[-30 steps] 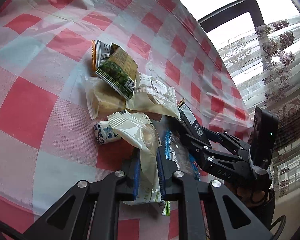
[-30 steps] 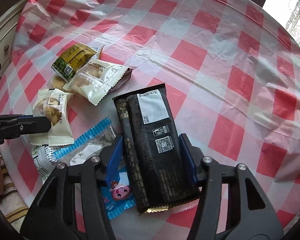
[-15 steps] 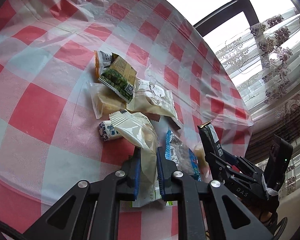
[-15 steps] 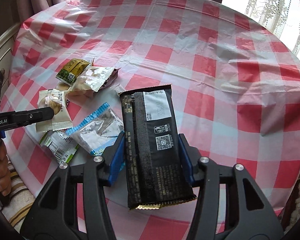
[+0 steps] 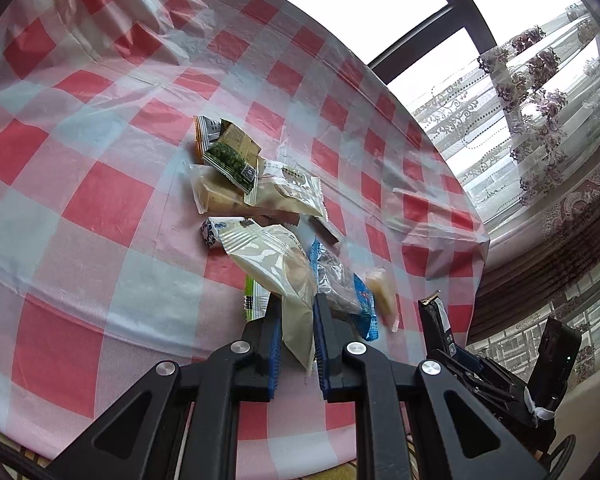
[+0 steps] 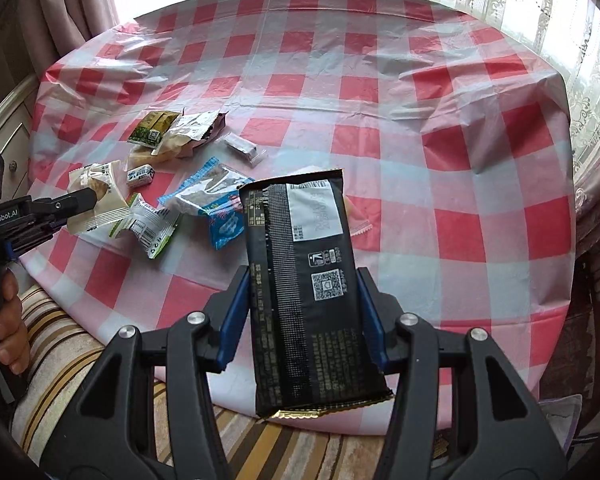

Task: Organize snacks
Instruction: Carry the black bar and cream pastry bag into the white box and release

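We hold the left gripper (image 5: 294,320) closed on a cream snack packet (image 5: 276,264); the blue pads (image 5: 274,336) press the thin lower end of the wrapper, and the fuller part with the round pastry hangs forward above the table. In the right wrist view the same packet (image 6: 100,200) sits at the tip of the left gripper (image 6: 80,200), near the left edge of the table, and a hand (image 6: 4,320) holds the handle below.

We hold the right gripper (image 6: 300,308) about half open, and its two blue pads (image 6: 230,320) clamp the long sides of a black snack bar (image 6: 308,280). The bar is lifted over the near edge of the table and points away from us, its back label up.

The other snacks (image 6: 188,184) lie in a loose pile on the left part of the checked tablecloth (image 6: 380,120): a green packet (image 6: 152,128), a blue and clear packet (image 6: 212,196), a green-white packet (image 6: 152,228) and some small pieces. The pile reaches close to the left edge of the table.

The middle, far and right parts of the cloth are bare, so there we have much free room. The cloth has wrinkles near the far and right rims. Beyond the right rim hang lace curtains (image 6: 580,60), and under the near edge we see a striped cushion (image 6: 80,360).
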A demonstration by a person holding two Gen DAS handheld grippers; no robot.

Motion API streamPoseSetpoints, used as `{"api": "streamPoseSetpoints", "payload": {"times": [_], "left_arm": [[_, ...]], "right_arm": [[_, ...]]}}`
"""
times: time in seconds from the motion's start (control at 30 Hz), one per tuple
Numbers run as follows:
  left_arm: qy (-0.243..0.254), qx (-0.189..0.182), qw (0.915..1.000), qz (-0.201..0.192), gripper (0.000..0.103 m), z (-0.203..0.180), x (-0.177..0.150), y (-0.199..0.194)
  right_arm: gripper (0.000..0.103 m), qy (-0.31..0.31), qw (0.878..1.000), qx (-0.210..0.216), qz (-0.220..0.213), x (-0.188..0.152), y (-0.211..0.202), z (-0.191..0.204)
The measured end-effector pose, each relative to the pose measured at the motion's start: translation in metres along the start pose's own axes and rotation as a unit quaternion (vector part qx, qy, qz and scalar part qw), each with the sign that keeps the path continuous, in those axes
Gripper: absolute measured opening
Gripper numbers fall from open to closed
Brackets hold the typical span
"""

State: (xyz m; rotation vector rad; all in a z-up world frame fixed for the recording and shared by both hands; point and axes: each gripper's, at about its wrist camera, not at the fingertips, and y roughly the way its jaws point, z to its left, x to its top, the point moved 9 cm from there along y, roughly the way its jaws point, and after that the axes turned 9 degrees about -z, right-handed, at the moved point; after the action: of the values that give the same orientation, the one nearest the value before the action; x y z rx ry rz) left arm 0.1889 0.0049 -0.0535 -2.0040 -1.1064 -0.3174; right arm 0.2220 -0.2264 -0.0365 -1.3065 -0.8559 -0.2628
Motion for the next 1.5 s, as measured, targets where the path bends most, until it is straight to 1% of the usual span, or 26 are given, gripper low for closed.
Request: {"api": "streamPoseSetpoints", "payload": {"times": [0.2, 0.47, 0.7, 0.9, 1.03, 1.2, 1.27, 1.43, 1.5], "left_arm": [[0.009, -0.012, 0.9996, 0.022, 0.015, -0.018, -0.021, -0.012], [0.037, -0.039, 0.997, 0.056, 0.015, -0.055, -0.052, -0.02], [0.068, -0.066, 0.9912, 0.093, 0.015, -0.096, -0.084, -0.018], [0.093, -0.084, 0.9848, 0.12, 0.015, -0.128, -0.108, -0.015], [0.116, -0.096, 0.978, 0.145, 0.015, -0.149, -0.126, -0.01], [0.151, -0.114, 0.9655, 0.179, 0.015, -0.179, -0.154, -0.004], [0.165, -0.124, 0.9592, 0.194, 0.015, -0.191, -0.168, -0.002], [0.203, -0.143, 0.9401, 0.233, 0.016, -0.22, -0.204, 0.002], [0.215, -0.148, 0.933, 0.248, 0.016, -0.229, -0.216, 0.003]], "right_arm": [[0.055, 0.021, 1.0, -0.011, 0.017, -0.035, -0.022, -0.013], [0.055, 0.041, 0.998, -0.032, 0.023, -0.068, -0.051, -0.034], [0.055, 0.077, 0.995, -0.056, 0.024, -0.092, -0.074, -0.066], [0.055, 0.117, 0.99, -0.079, 0.028, -0.118, -0.091, -0.1], [0.055, 0.14, 0.984, -0.101, 0.034, -0.137, -0.099, -0.124], [0.055, 0.171, 0.978, -0.118, 0.038, -0.155, -0.106, -0.15], [0.055, 0.18, 0.975, -0.123, 0.039, -0.161, -0.109, -0.159], [0.055, 0.206, 0.968, -0.135, 0.041, -0.174, -0.113, -0.178], [0.055, 0.212, 0.966, -0.141, 0.037, -0.176, -0.116, -0.185]]}}
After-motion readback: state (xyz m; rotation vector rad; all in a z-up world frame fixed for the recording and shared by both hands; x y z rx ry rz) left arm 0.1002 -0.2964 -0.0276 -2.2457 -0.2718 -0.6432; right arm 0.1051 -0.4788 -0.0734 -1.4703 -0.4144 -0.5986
